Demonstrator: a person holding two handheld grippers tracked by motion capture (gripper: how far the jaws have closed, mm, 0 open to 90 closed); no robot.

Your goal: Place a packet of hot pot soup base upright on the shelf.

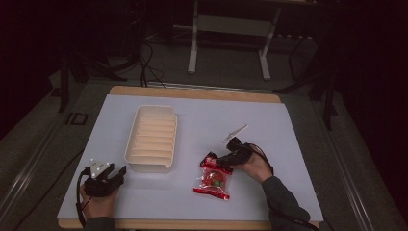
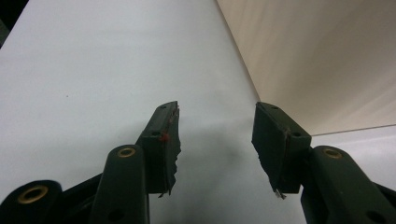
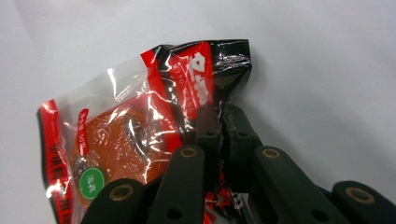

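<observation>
Fingers, high view: right gripper (image 1: pixel 230 156) is clenched on the upper end of the red-and-clear crinkly plastic snack packet (image 1: pixel 214 178); left gripper (image 1: pixel 107 177) rests released, well apart, near the table's front left.
Packet axis, high view: long axis runs from the pinched end down toward the person, lying flat on the white table sheet (image 1: pixel 202 115).
Nearest target, high view: cream ribbed plastic tray (image 1: pixel 152 138) lies left of the packet, closer to the left hand.
Fingers, left gripper view: jaws gape with nothing between them; the tray wall (image 2: pixel 322 65) is just beside its own right jaw.
Fingers, right gripper view: jaws pinch the packet's (image 3: pixel 140 126) black-and-red sealed edge; its body extends to the view's left, its round orange contents lower left.
</observation>
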